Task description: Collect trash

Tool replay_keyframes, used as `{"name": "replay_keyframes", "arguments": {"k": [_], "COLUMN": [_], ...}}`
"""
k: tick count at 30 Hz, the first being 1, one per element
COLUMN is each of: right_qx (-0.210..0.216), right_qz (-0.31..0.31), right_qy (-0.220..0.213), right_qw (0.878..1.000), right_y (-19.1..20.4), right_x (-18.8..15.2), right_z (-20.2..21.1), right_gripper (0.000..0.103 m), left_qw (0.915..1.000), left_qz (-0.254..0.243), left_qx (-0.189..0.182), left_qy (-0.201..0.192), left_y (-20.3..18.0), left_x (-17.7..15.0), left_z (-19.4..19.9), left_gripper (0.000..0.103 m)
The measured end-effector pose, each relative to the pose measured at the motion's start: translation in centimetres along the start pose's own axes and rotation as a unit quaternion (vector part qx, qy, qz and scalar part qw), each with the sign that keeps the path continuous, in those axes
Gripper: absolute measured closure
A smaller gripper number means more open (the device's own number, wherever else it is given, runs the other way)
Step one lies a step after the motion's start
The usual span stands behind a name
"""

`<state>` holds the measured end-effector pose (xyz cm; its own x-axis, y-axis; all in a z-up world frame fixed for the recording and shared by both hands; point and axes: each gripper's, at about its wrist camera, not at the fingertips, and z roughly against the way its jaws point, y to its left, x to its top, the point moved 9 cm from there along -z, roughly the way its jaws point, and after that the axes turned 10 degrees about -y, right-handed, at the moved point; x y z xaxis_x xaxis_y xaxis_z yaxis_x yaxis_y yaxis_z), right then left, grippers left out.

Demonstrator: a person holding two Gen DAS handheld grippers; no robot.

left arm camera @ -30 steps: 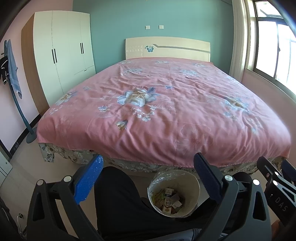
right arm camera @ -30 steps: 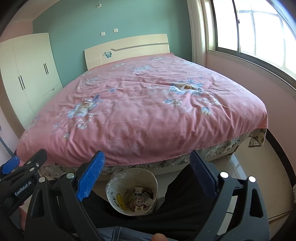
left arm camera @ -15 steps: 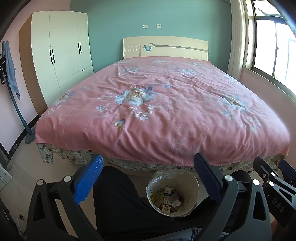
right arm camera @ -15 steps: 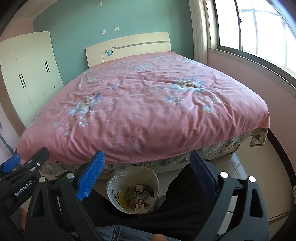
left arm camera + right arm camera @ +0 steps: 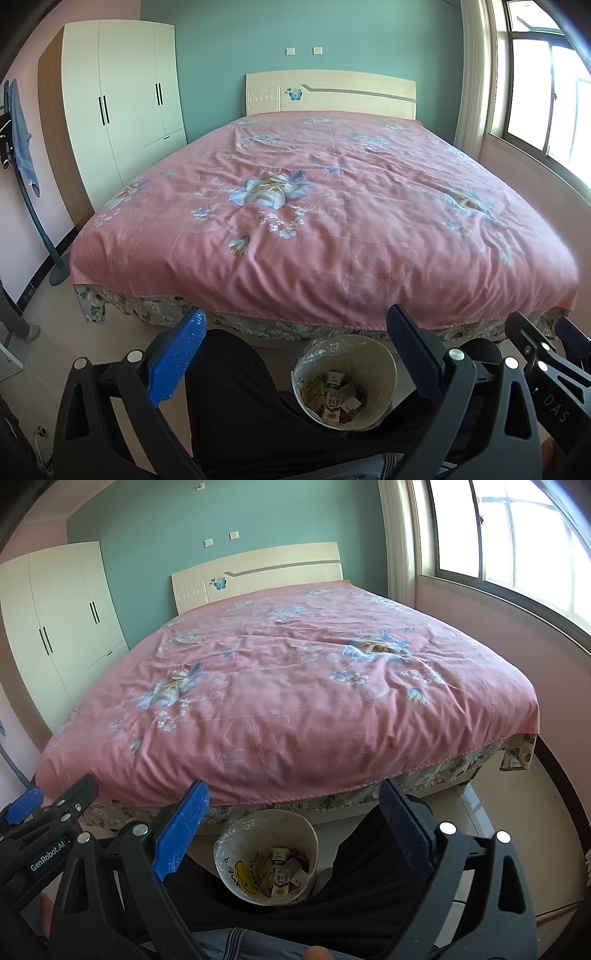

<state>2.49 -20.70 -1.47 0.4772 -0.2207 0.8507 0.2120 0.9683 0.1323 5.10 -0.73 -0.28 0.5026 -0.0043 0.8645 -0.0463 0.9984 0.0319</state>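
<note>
Both the left tongs (image 5: 295,358) and right tongs (image 5: 291,827) gape wide, holding nothing. The trash bin (image 5: 373,347) stands upright, mouth up, on the floor between the person's knees, beside the bed (image 5: 332,221), cartons (image 5: 333,404) inside.

Right tool (image 5: 291,827): jaws apart, empty. Lined trash bin (image 5: 236,880) at 6 o'clock, holding cartons (image 5: 281,880). Pink floral bed (image 5: 280,686) at centre. Wardrobe (image 5: 55,627) at 9 o'clock. Window (image 5: 517,535) at 2 o'clock.
</note>
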Motion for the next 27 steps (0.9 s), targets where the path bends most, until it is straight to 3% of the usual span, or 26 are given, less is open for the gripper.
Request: {"name": "replay_keyframes", "arguments": {"k": [27], "right_qx": [0.002], "right_qz": [0.002], "right_qy": [0.001], "right_qw": [1.000], "right_y": [0.21], "right_x": [-0.29], "right_z": [-0.16], "right_gripper": [0.012], "left_qw": [1.0000], "left_qz": [0.000], "left_qx": [0.001], "left_qy": [0.001], "left_y": [-0.16], "left_x": [-0.08], "left_z": [0.02], "left_gripper": [0.004]}}
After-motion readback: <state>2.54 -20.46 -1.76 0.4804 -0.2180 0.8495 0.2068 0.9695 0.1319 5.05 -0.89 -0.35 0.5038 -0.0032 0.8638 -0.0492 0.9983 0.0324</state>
